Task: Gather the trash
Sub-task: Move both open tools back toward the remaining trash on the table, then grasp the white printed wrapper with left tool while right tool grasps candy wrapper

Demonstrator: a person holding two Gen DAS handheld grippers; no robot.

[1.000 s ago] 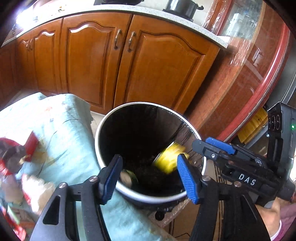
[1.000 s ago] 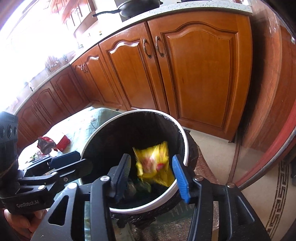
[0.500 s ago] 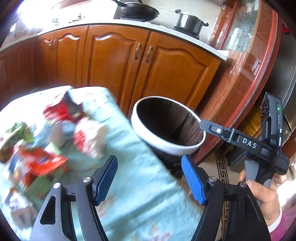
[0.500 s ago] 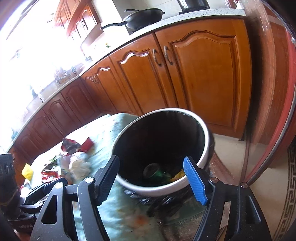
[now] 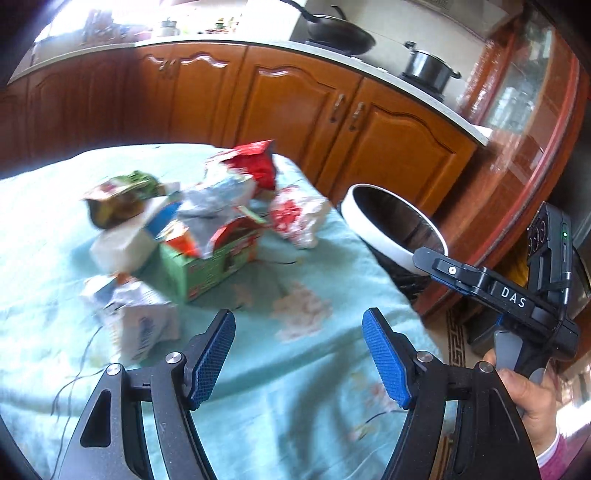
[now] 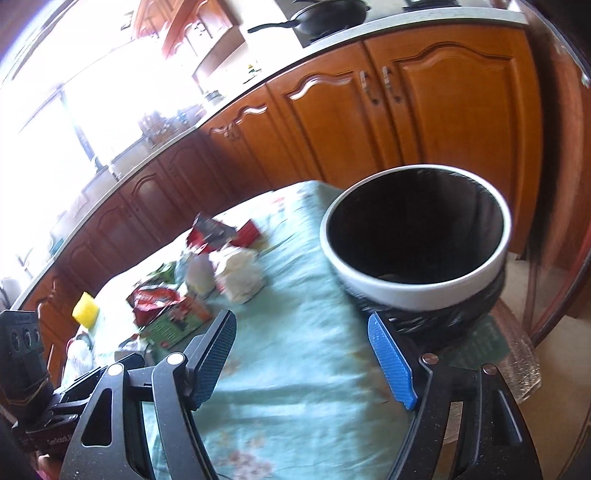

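A black bin with a white rim [image 5: 376,236] [image 6: 417,295] stands at the table's right edge. A pile of trash lies on the light-green tablecloth [image 5: 295,369]: a green carton [image 5: 207,266], a red wrapper [image 5: 258,162], a white crumpled wrapper [image 5: 295,218], a white box [image 5: 122,247], a crumpled white bag [image 5: 140,321]. My left gripper [image 5: 299,358] is open and empty above the cloth, short of the pile. My right gripper [image 6: 303,358] is open and empty, level with the bin's near side. A yellow sponge [image 6: 85,310] lies at the far left.
Wooden kitchen cabinets [image 5: 369,140] run behind the table, with a pan [image 5: 340,33] and a pot [image 5: 428,68] on the counter. A red-framed glass cabinet [image 5: 532,110] stands right of the bin. A patterned rug [image 5: 456,343] lies on the floor.
Both grippers have pulled back from over the bin and swung left toward the table. The yellow wrapper dropped into the bin. The trash pile has come into the left wrist view.
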